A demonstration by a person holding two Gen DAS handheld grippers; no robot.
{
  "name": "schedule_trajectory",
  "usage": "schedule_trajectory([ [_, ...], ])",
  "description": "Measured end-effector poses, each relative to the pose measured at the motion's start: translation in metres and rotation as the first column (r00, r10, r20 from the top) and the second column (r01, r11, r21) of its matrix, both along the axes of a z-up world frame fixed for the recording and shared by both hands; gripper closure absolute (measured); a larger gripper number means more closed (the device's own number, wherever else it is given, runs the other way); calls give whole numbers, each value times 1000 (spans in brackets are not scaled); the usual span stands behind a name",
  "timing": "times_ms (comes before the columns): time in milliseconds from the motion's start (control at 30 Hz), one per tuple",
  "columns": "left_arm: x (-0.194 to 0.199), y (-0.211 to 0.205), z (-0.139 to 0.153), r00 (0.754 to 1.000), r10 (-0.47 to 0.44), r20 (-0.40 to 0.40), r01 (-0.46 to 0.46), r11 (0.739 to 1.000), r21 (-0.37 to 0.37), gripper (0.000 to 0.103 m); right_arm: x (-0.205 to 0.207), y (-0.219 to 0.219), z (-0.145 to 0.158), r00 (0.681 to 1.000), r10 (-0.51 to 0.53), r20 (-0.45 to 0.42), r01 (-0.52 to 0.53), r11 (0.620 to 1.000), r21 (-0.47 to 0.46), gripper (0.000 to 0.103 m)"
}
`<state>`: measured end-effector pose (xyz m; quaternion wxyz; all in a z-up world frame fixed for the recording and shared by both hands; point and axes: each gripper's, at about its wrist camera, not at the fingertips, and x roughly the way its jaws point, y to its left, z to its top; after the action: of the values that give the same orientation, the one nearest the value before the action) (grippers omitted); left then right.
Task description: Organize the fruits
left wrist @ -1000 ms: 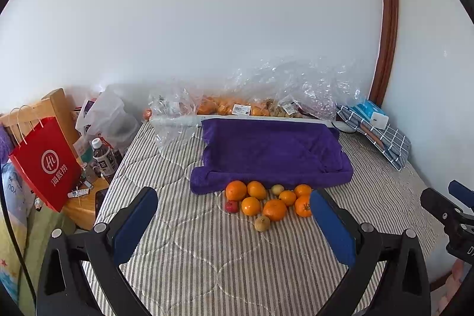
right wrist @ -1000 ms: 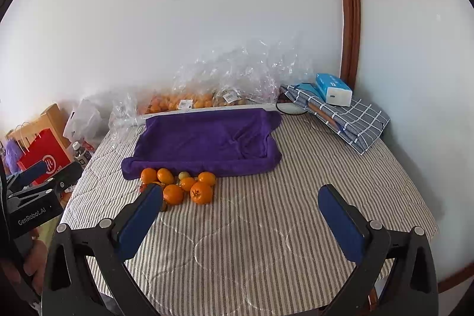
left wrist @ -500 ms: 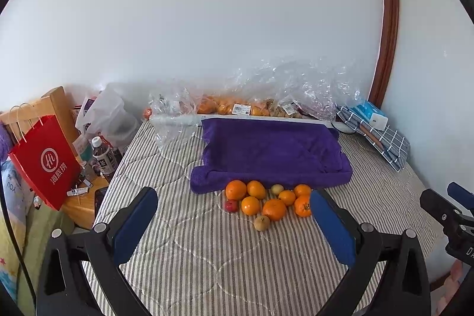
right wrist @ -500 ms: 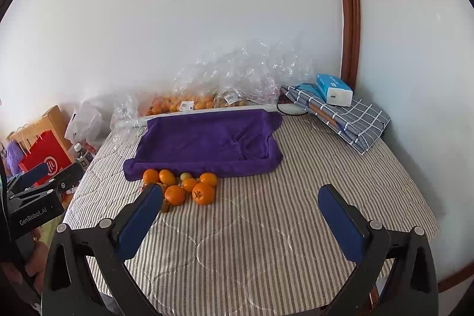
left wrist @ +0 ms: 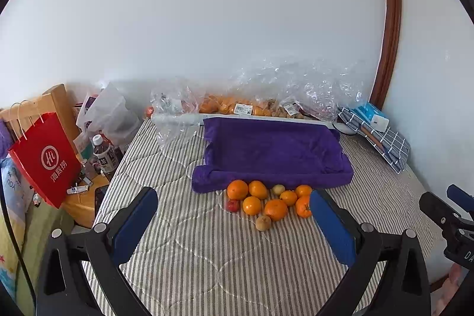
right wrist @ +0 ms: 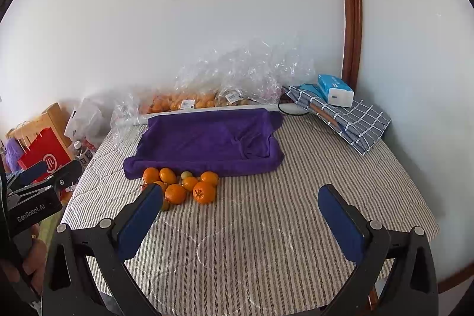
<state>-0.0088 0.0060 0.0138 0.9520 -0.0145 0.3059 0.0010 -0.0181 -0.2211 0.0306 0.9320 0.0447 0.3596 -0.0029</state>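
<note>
A cluster of several oranges [left wrist: 275,209] with a small red fruit [left wrist: 233,205], a yellow-green fruit [left wrist: 278,189] and a brown fruit [left wrist: 263,223] lies on the striped bedspread [left wrist: 207,256] in front of a purple towel-lined tray [left wrist: 272,150]. My left gripper [left wrist: 234,215] is open and empty, held above the bedspread just short of the cluster. My right gripper [right wrist: 240,215] is open and empty, to the right of the cluster [right wrist: 177,188], and its left finger hides part of the fruit. The tray [right wrist: 207,141] holds nothing.
Clear plastic bags of fruit [left wrist: 254,105] lie along the wall behind the tray. A checked cloth with a tissue pack [right wrist: 334,86] sits at the back right. A red paper bag [left wrist: 44,159], bottles and a wooden stand are off the bed's left edge.
Both views have shifted very slightly; the fruit and tray have not moved, and both grippers stay open.
</note>
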Motion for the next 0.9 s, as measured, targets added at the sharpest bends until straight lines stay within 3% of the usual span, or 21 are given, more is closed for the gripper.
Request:
schedule_trajectory([
  [900, -5, 3, 1, 1000, -3, 3, 3, 1000, -17, 0, -2, 1, 1, 1000, -9, 14, 10, 1000, -8, 0],
])
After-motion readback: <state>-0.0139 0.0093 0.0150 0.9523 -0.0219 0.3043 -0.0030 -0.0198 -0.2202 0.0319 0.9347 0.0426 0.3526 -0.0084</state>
